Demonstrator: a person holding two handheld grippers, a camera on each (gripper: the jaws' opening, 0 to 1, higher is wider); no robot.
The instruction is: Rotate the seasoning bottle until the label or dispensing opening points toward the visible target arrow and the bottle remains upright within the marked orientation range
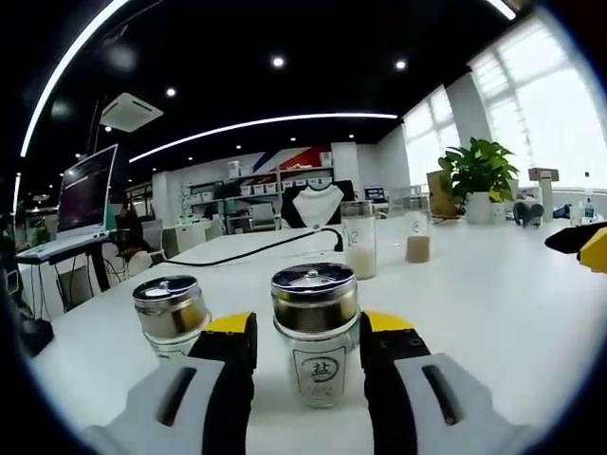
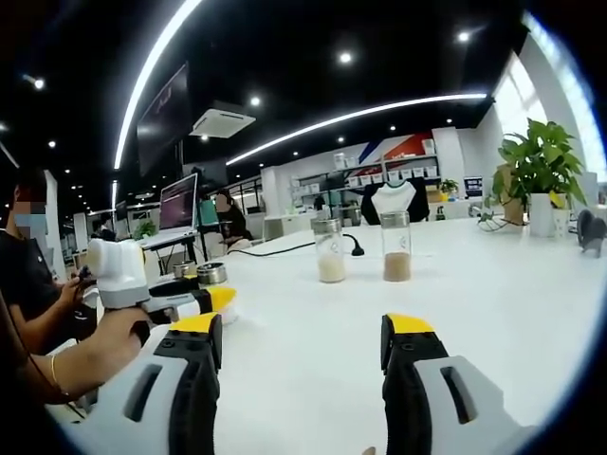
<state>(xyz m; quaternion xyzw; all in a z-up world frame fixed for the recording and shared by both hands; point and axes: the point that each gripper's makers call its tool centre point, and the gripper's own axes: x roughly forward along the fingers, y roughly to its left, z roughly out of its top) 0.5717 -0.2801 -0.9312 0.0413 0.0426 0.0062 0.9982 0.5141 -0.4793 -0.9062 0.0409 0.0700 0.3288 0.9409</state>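
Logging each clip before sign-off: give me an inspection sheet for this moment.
Surface: white table.
Job's things: seasoning bottle upright between left gripper jaws; contact unclear. No arrow seen.
Clutter: second steel-lidded jar beside it; two glass shakers farther back; potted plant.
Grippers: right gripper open, empty.
Cables: black cable across table.
Surroundings: office, monitor, seated person.

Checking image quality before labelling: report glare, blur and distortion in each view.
Left gripper view: windows blown out at right, fisheye bends ceiling light strip, near bottle sharp. Right gripper view: same window glare, plant slightly soft, edges curved.
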